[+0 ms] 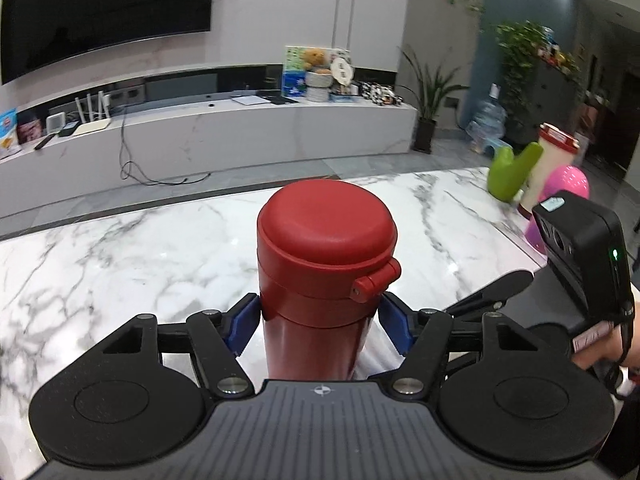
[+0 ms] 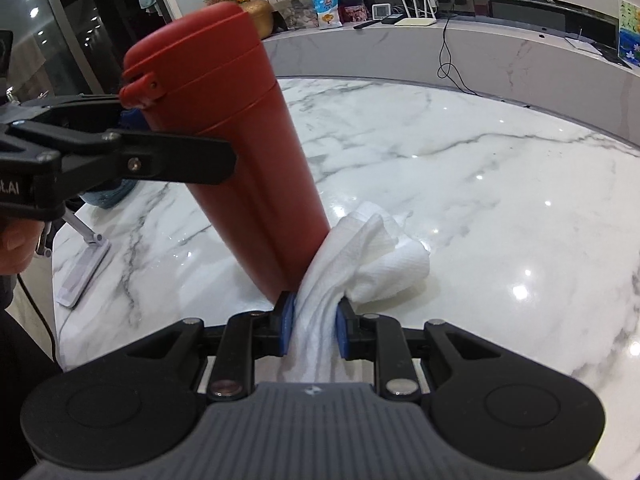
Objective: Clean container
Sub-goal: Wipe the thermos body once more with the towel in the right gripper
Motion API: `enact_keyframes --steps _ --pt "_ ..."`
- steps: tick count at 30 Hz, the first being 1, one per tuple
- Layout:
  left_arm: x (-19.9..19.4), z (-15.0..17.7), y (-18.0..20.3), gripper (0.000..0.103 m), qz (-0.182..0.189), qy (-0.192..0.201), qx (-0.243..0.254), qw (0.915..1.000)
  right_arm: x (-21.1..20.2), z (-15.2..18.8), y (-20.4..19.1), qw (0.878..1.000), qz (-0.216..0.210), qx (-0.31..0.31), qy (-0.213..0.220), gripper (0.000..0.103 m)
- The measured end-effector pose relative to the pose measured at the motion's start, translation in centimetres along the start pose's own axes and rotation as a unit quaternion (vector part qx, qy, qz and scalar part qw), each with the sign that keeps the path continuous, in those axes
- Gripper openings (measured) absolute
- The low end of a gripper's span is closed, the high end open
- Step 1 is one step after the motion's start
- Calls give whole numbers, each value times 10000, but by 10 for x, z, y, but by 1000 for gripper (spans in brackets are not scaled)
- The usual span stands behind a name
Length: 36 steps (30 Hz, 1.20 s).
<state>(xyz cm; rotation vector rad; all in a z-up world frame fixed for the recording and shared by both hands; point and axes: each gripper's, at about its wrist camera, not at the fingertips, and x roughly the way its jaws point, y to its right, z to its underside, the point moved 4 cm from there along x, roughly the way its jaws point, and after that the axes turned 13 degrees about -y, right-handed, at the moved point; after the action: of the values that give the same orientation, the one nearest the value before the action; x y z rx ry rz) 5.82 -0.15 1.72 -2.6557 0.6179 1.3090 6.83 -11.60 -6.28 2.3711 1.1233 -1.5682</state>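
Note:
A tall red flask [image 1: 320,264] with a closed flip lid stands on the white marble table [image 1: 120,264]. My left gripper [image 1: 319,320] is shut on it just below the lid, a blue pad on each side. The right wrist view shows the flask [image 2: 248,152] leaning, with one of the left gripper's black fingers [image 2: 180,158] across its front. My right gripper [image 2: 314,328] is shut on a bunched white cloth [image 2: 372,252]. The cloth presses against the flask's lower right side at the base. The flask's foot is hidden behind the right gripper's left pad.
At the table's far right stand a green object [image 1: 512,172], a white jug with a red lid [image 1: 554,160] and a pink ball [image 1: 568,184]. A flat white device [image 2: 84,272] lies near the left edge. A hand [image 1: 600,344] holds the other tool.

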Motion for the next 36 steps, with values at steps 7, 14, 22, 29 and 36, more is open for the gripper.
enact_keyframes --steps 7,14,22,29,36 --pt "2 3 5 63 -66 -3 121 9999 -28 -9 -2 9987 -96 -117 479 24" --pt "3 3 2 63 -85 -8 133 9999 -68 -18 -3 9916 -323 -393 1188 24" --pt "2 2 5 63 -175 39 4 9998 -46 -15 1 9968 -148 -280 730 24" --pt "5 7 3 69 -324 190 -1135 9928 -19 -15 7 9994 -21 -40 351 24" --pt "11 4 10 64 -702 212 -868 9935 -11 -12 10 9997 -8 26 244 25"
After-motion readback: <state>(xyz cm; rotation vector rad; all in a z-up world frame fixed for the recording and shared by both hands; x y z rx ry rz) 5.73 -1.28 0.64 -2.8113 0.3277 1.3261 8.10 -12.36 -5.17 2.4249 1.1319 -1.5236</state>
